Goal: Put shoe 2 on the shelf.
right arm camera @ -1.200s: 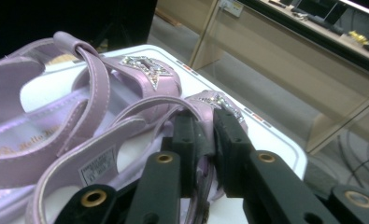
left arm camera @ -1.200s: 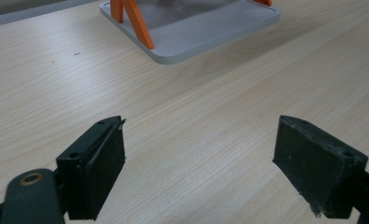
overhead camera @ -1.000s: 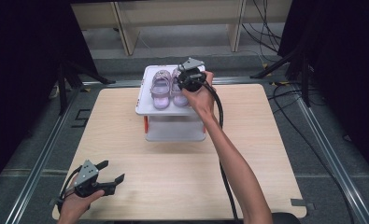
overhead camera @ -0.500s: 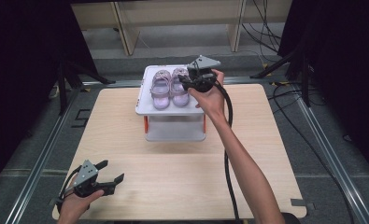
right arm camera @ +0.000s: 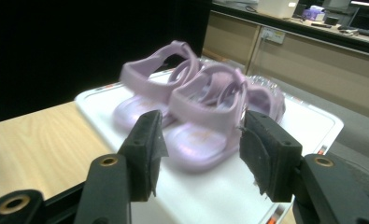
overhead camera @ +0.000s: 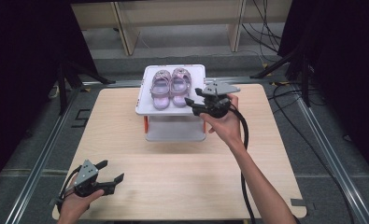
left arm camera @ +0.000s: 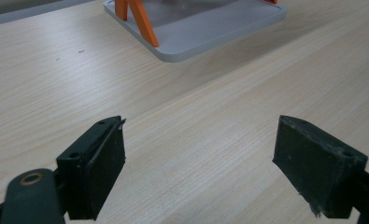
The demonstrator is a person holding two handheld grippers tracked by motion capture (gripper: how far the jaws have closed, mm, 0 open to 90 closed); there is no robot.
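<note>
A light wooden surface [overhead camera: 182, 177] with rounded corners sits inside a grey metal rail frame [overhead camera: 42, 158]. Beyond its far edge stands beige wooden shelving [overhead camera: 182, 18] on a grey floor. Black cables [overhead camera: 266, 28] trail across that floor at the right. Black curtains [overhead camera: 28, 60] hang at both sides, with black stand legs [overhead camera: 74, 74] before the left one.

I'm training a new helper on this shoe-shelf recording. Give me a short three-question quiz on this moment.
1. True or false: both sandals sit on the white top shelf.
2. Which gripper is nearer the sandals: A) left gripper B) right gripper?
3. What lies between the left gripper's jaws?

Key: 1 true. 2 B. 3 nothing; they stand open above the bare wooden table.
</note>
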